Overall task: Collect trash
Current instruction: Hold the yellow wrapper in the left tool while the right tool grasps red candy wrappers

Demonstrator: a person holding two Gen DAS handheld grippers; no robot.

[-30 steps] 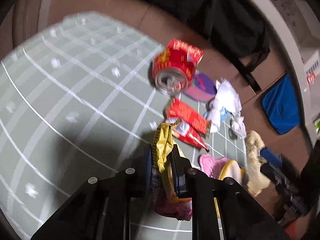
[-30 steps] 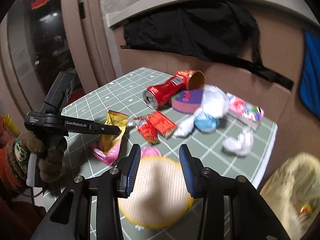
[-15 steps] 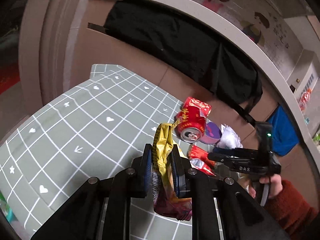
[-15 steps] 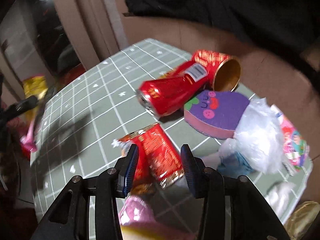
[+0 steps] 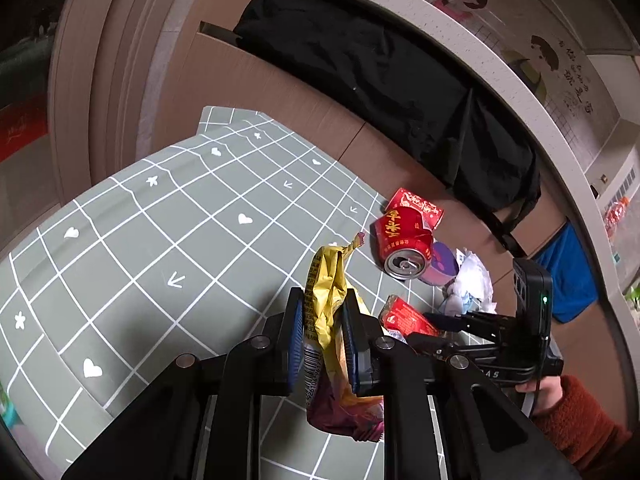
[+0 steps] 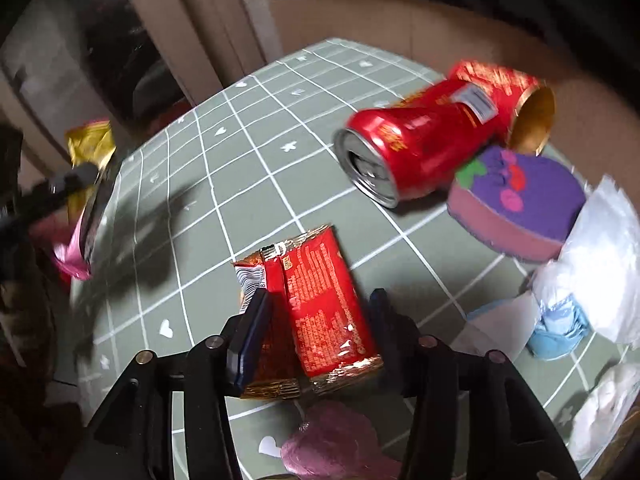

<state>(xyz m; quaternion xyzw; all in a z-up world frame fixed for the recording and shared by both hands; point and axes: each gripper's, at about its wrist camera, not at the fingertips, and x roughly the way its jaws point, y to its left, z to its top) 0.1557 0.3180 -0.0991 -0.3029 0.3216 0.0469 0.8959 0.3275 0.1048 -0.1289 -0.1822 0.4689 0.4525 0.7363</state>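
My left gripper (image 5: pixel 322 320) is shut on a yellow and pink snack wrapper (image 5: pixel 326 300) and holds it above the green grid mat (image 5: pixel 160 240). The same wrapper (image 6: pixel 86 152) shows at the far left of the right wrist view. My right gripper (image 6: pixel 316 312) is open, its fingers on either side of a red foil wrapper (image 6: pixel 320 300) that lies on the mat (image 6: pixel 260 148). It shows too in the left wrist view (image 5: pixel 404 318), with the right gripper (image 5: pixel 436 326) around it. A red can (image 6: pixel 408 148) lies on its side beyond it.
A red paper cup (image 6: pixel 516 96) lies behind the can. A purple and pink sponge (image 6: pixel 520 200), clear plastic (image 6: pixel 600 248), blue and white tissues (image 6: pixel 556 332) sit to the right. A pink object (image 6: pixel 332 440) lies under my right gripper. A black cloth (image 5: pixel 400 80) hangs on the brown wall.
My right gripper has dropped forward and down, so the red foil wrapper now lies between its open fingers. My left gripper has lifted the yellow wrapper up and back from the mat.
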